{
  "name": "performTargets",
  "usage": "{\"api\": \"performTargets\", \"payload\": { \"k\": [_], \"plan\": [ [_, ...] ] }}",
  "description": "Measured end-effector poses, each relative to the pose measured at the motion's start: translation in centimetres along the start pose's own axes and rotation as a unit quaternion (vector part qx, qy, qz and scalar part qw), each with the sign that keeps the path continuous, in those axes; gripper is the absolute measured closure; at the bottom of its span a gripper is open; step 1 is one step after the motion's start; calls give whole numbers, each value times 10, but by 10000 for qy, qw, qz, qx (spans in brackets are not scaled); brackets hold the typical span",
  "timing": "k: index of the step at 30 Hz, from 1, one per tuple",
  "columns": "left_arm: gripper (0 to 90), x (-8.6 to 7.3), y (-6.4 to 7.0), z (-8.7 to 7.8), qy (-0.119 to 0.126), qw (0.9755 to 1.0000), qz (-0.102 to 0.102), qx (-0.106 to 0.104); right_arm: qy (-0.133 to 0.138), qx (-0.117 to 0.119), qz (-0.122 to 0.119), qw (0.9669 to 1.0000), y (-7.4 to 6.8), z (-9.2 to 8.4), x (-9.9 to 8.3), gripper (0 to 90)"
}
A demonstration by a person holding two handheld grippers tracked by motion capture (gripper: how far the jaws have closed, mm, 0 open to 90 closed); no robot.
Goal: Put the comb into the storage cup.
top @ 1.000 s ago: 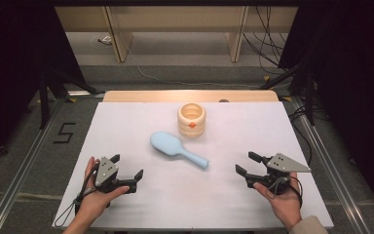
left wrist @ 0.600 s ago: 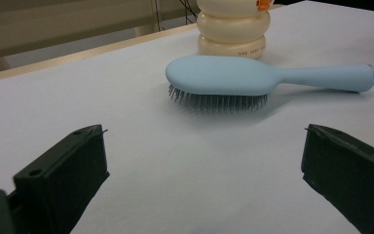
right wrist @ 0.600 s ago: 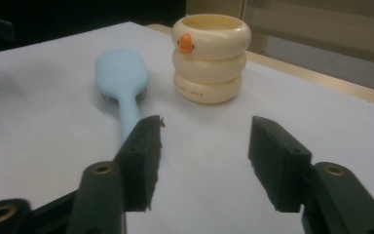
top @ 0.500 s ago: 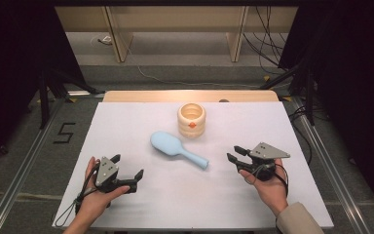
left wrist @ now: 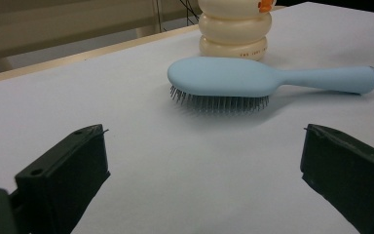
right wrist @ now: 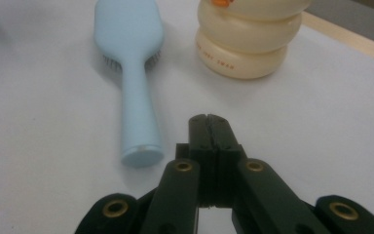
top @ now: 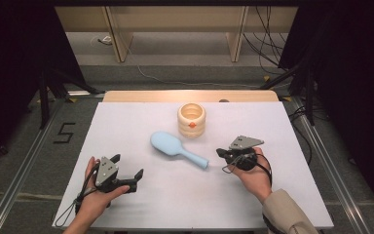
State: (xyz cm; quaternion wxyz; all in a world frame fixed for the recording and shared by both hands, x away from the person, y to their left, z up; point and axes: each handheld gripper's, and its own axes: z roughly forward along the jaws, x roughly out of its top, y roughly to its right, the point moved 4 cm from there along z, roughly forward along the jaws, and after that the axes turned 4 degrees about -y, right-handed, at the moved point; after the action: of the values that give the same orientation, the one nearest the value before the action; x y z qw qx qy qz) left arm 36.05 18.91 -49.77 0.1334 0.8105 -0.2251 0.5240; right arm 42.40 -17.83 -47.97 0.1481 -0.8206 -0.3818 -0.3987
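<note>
A light blue hairbrush lies bristles down in the middle of the white table, its handle end pointing toward my right gripper. Behind it stands a cream ringed holder with an orange mark. My right gripper sits just right of the handle end, apart from it; its jaws have just been closing and now stand shut with nothing between them. My left gripper rests at the front left, open and empty, facing the hairbrush and the cream holder.
The white table top ends in a wooden strip at the back. Metal rails run along both sides on the floor, and cables lie behind the table.
My right gripper has moved left toward the hairbrush handle and its jaws have gone from open to shut. The left gripper, hairbrush and holder have stayed put.
</note>
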Motion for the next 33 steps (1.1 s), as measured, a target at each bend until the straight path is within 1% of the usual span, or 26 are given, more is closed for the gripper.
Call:
{"api": "performTargets", "payload": {
  "k": [1,5,14,23,30,33],
  "plan": [
    [28,0,0,0,-1,10000,0,-1,-57,17,-28,10000,-1,3,1,900],
    [30,0,0,0,5,10000,0,-2,-288,4,-16,9996,-3,13,4,900],
    [34,0,0,0,12,10000,-19,-7,-613,90,66,9981,-9,33,8,900],
    [37,0,-1,0,17,10000,-37,-2,-758,192,68,9969,-14,44,10,900],
    [38,0,-1,0,22,10000,-43,4,-855,219,55,9961,-16,47,11,900],
    [38,0,-1,0,19,10000,-48,3,-854,249,46,9960,-17,49,12,900]
  ]
}}
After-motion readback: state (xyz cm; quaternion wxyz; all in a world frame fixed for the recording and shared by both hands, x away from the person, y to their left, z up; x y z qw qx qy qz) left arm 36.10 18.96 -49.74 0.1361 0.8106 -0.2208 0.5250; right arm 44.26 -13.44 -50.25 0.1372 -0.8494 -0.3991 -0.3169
